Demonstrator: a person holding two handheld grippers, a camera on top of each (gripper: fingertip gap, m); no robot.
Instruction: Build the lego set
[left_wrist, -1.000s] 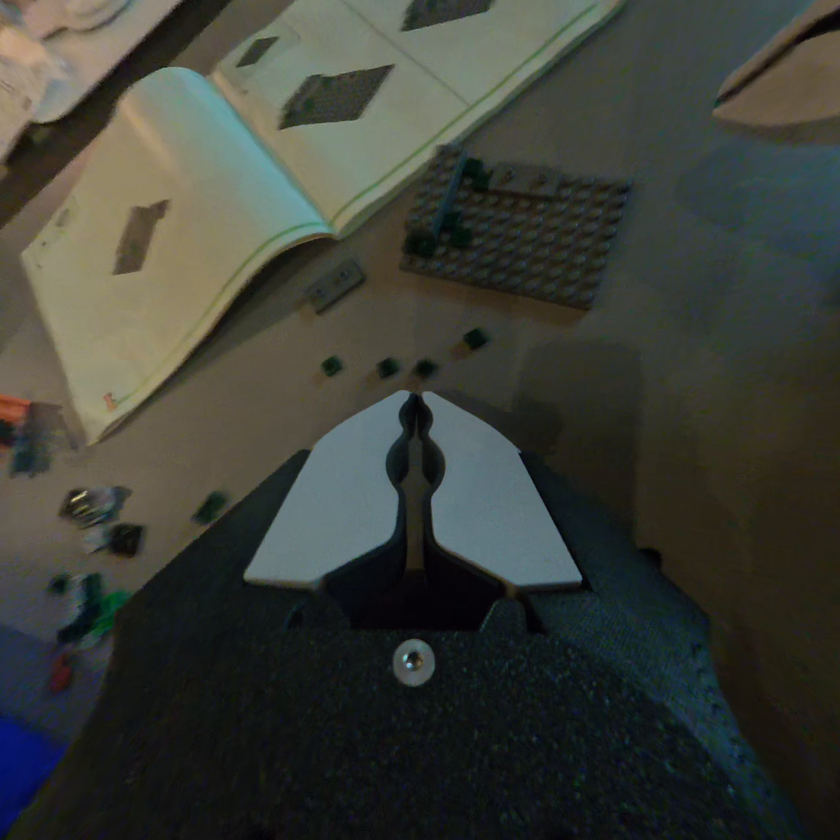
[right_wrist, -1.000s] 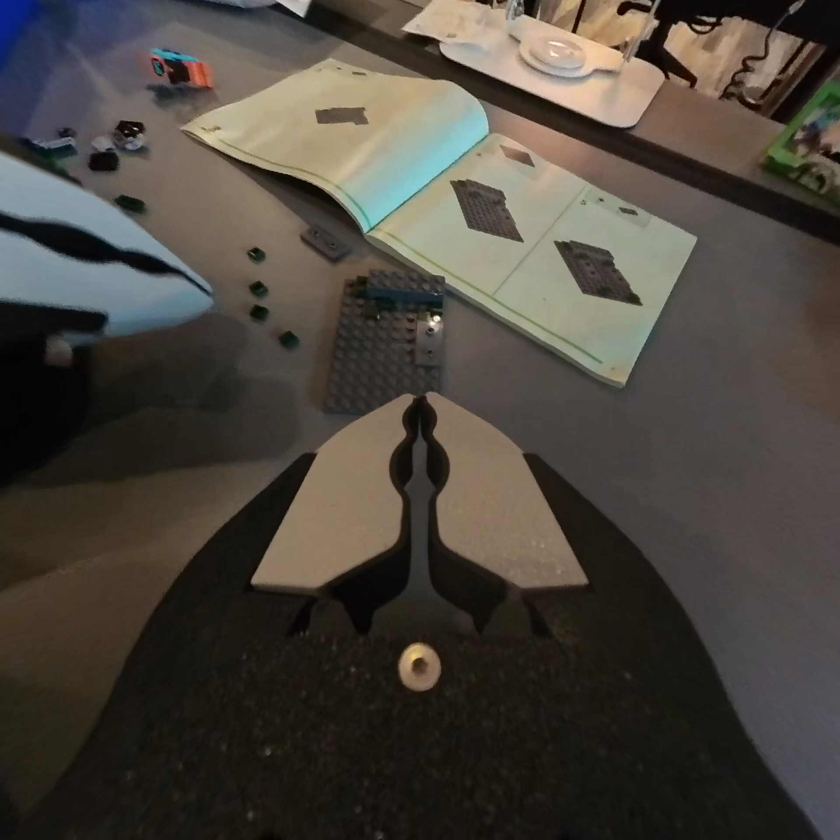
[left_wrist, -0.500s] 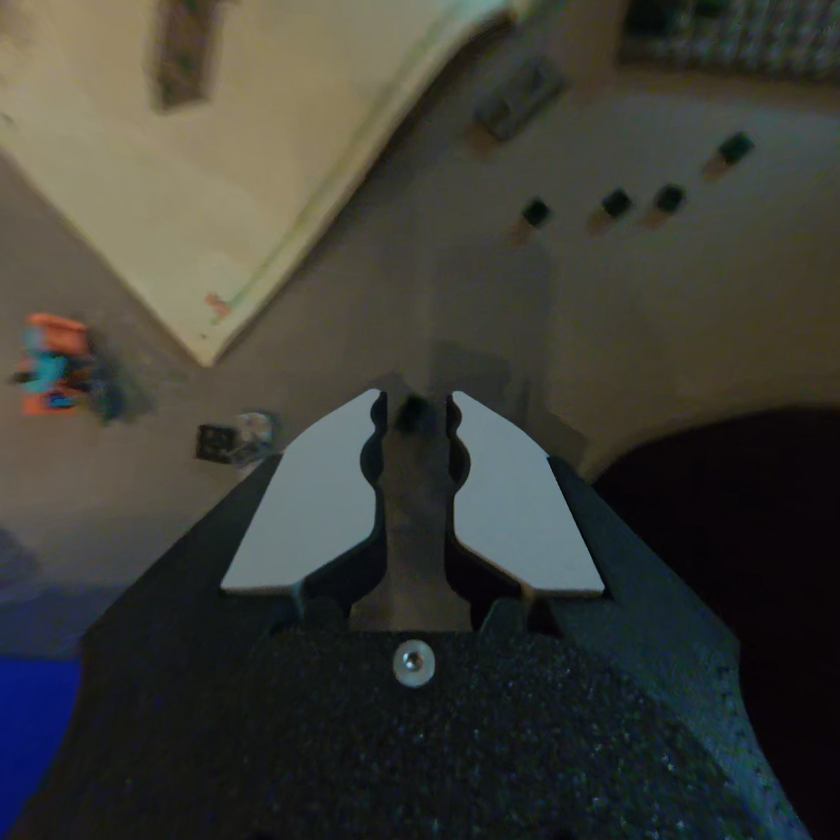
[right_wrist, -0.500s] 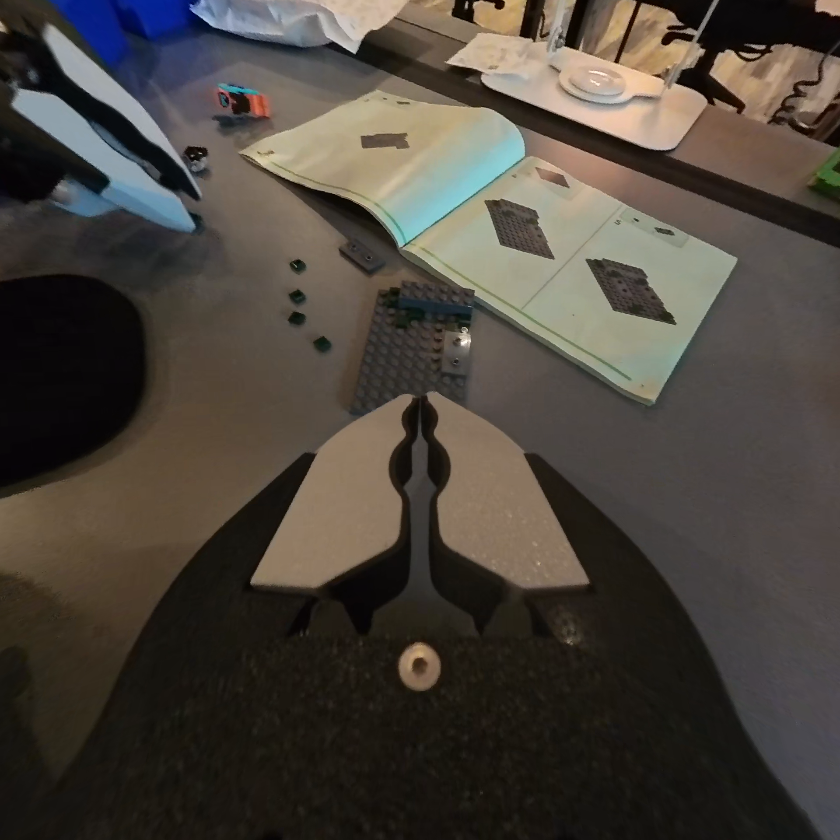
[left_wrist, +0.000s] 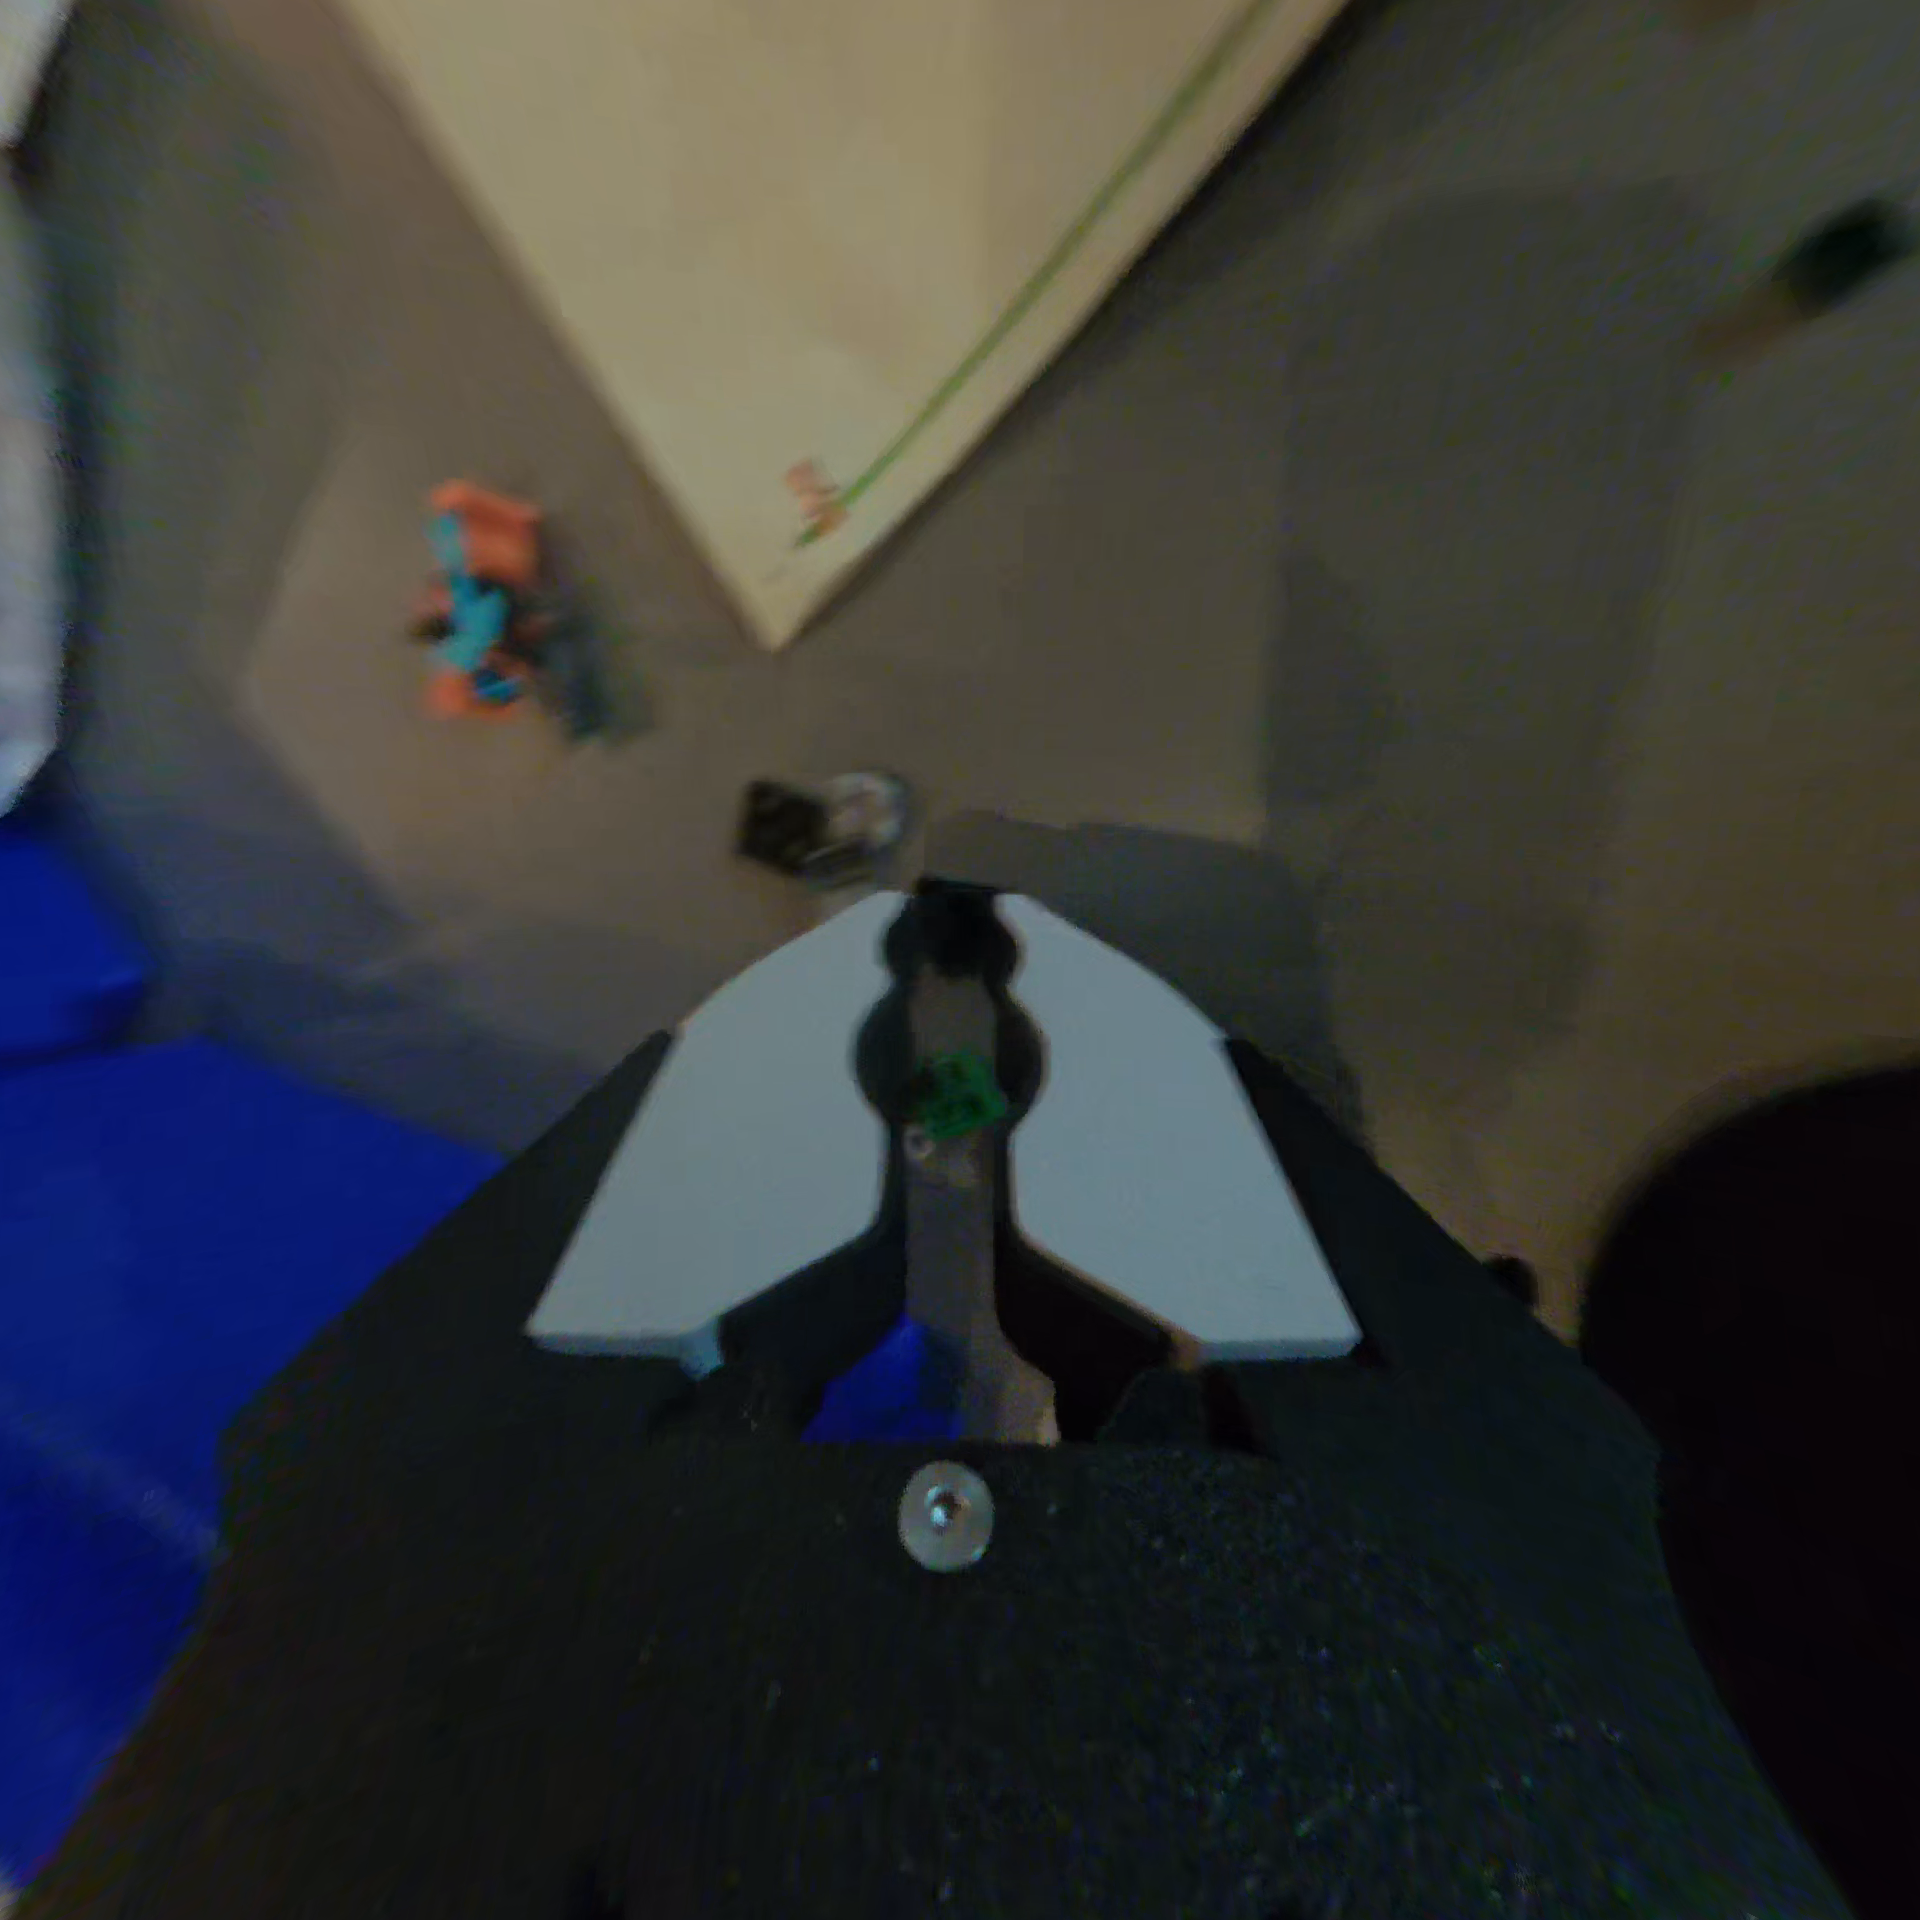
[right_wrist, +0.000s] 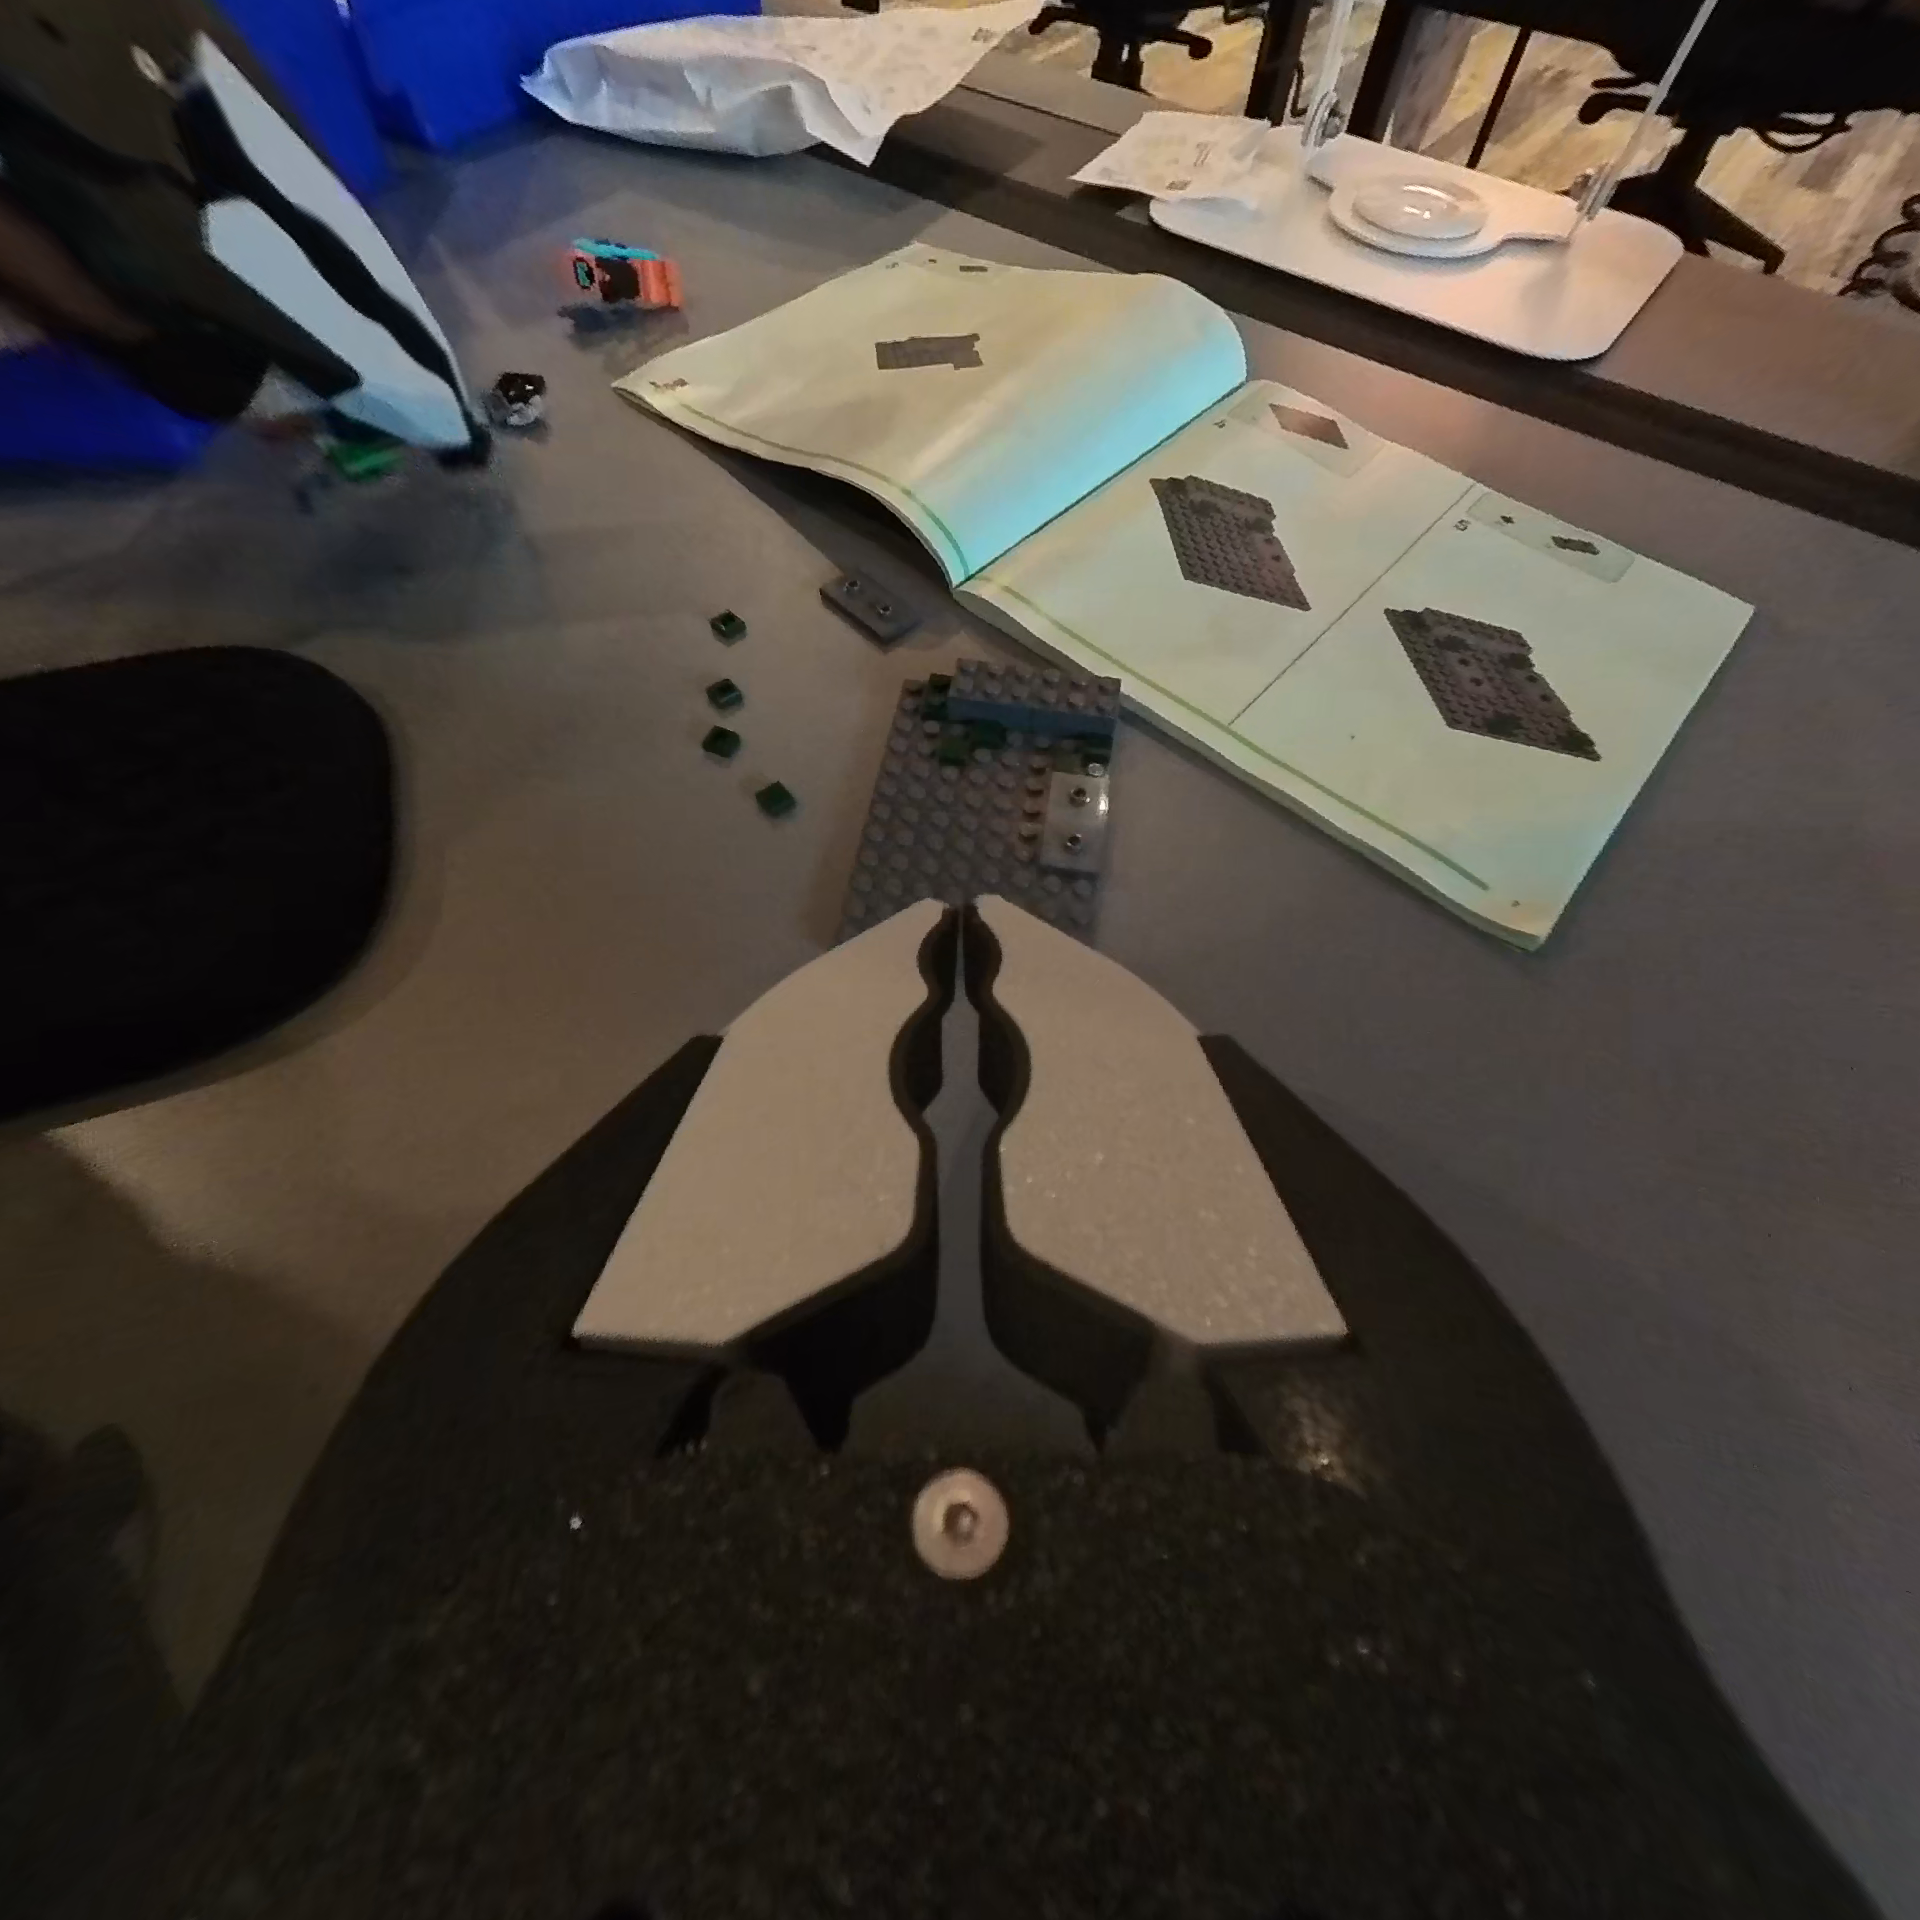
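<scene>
My left gripper (left_wrist: 951, 914) is down at the table with its tips closed on a small dark brick; the view is blurred. A bright green piece (left_wrist: 961, 1101) shows through the gap behind the tips. The right wrist view shows this gripper (right_wrist: 457, 447) at the far left, tips on the table. My right gripper (right_wrist: 958, 914) is shut and empty, hovering over the near edge of the grey baseplate (right_wrist: 935, 831), which carries a blue-grey bar and a light grey tile. Several small dark green bricks (right_wrist: 727, 691) lie in a row left of the plate.
An open instruction booklet (right_wrist: 1039, 416) lies behind the plate, with a grey tile (right_wrist: 871, 611) by its spine. An orange and teal piece (right_wrist: 621, 278) and a black and clear piece (right_wrist: 516, 395) lie far left. Blue bins (right_wrist: 447, 73), a white bag (right_wrist: 748, 73) and a white tray (right_wrist: 1455, 249) are at the back. There is about 30 cm between the tips of the two grippers. To the bright green piece (left_wrist: 961, 1101): left tips about 4 cm, right tips about 30 cm. Look for it in the right wrist view (right_wrist: 354, 452) too.
My left gripper swung left away from the baseplate, opened over a small dark brick, dropped to the table and closed on it. My right gripper stayed shut and drew back slightly.
</scene>
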